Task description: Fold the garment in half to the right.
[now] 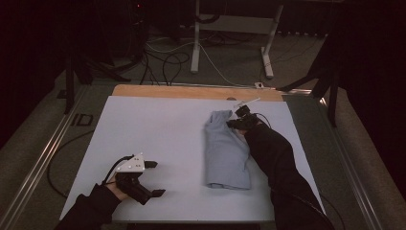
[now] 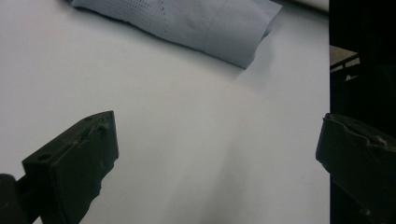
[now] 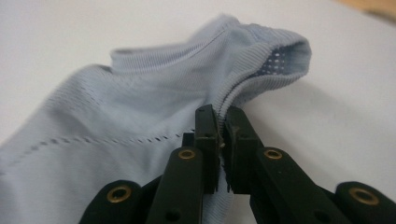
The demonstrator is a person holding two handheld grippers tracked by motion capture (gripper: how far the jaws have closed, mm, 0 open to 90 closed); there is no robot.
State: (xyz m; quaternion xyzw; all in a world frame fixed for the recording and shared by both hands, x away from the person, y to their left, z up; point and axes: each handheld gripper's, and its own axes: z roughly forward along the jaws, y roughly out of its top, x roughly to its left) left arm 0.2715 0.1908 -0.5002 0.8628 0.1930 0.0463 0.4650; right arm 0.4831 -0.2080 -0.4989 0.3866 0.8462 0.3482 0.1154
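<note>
Pinching the folded garment at the far edge

My right gripper point(image 3: 223, 122) clamps the soft, light pale-blue knitted cloth point(image 1: 226, 151) by its ribbed hem; my left gripper point(image 1: 154, 178) is released.

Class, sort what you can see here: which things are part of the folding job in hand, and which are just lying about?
Part of the job:
light blue garment
right gripper, fingers shut on its ribbed edge
left gripper, open, waiting
white table sheet

Lying about:
floor cables
white frame legs

pale blue garment point(image 1: 227, 151) w/ perforated dots, white table point(image 1: 158, 139)
</note>
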